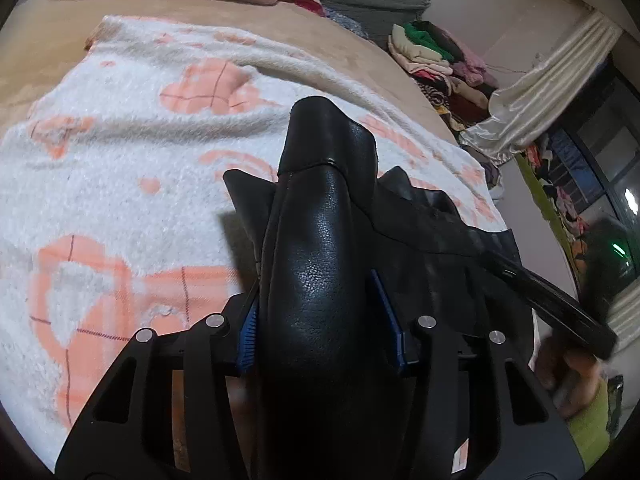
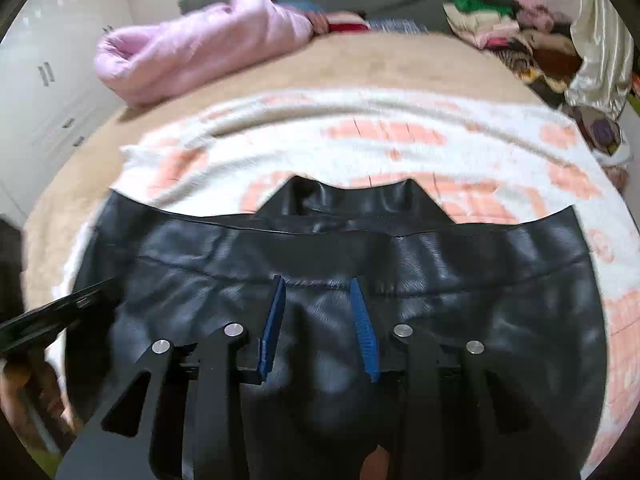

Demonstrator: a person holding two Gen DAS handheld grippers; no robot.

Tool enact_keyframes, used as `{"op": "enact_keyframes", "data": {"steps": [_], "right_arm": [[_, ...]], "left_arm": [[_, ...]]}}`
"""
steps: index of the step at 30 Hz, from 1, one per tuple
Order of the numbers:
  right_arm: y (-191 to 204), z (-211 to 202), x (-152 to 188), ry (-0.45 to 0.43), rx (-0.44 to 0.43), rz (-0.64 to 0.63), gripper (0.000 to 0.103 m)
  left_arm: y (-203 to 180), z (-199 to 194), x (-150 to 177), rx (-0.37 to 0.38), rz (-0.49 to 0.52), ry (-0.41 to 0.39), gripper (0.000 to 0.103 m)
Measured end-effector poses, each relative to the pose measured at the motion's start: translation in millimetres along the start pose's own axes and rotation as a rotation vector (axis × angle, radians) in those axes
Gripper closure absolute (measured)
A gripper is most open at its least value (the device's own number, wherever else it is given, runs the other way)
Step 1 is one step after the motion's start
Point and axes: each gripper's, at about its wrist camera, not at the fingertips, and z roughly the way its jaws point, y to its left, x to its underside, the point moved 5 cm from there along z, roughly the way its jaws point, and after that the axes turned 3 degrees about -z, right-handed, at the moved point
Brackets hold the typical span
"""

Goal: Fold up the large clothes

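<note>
The black leather jacket [image 2: 340,264] lay collar-up on a white and pink blanket [image 2: 400,136], spread wide beneath the right claw [image 2: 320,292]. A thick fold of it [image 1: 320,240] stood between the left claw's [image 1: 316,276] blue pads [image 1: 246,336], which pinched it from both sides. The right claw's blue pads [image 2: 364,328] stood partly apart over the leather; whether they gripped a pleat could not be told. Beyond the blanket, a pink quilt [image 2: 200,52] and a pile of clothes [image 2: 512,36] sat on the tan bed [image 2: 400,64].

A fold of the black leather garment [image 1: 320,264] is clamped between the blue pads [image 1: 247,330] of the left gripper [image 1: 320,320]. Beyond it, a white-and-pink blanket [image 1: 120,168] is spread.
</note>
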Motion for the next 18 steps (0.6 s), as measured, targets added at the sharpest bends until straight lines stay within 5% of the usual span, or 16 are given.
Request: {"op": "enact_keyframes", "data": {"steps": [2,8,15,18], "right_arm": [[-6.2,34.9,7.5,0.1,0.024,0.036,0.072],[-2.1,45.6,13.5,0.087,0.076,-0.018,0.072],[21.0,-30.1,36.0,-0.027,-0.05,-0.029,0.071],[34.3,-36.5,65.6,0.0,-0.069,-0.056,0.068]], "left_arm": [[-0.3,2.3,-0.9,0.0,0.004,0.004,0.063],[-3.9,5.9,-2.7,-0.005,0.013,-0.001,0.065],[-9.5,-2.3,-6.1,0.042,0.009,-0.014,0.068],[-10.6,-3.8,-5.8,0.048,0.013,-0.016,0.068]]}}
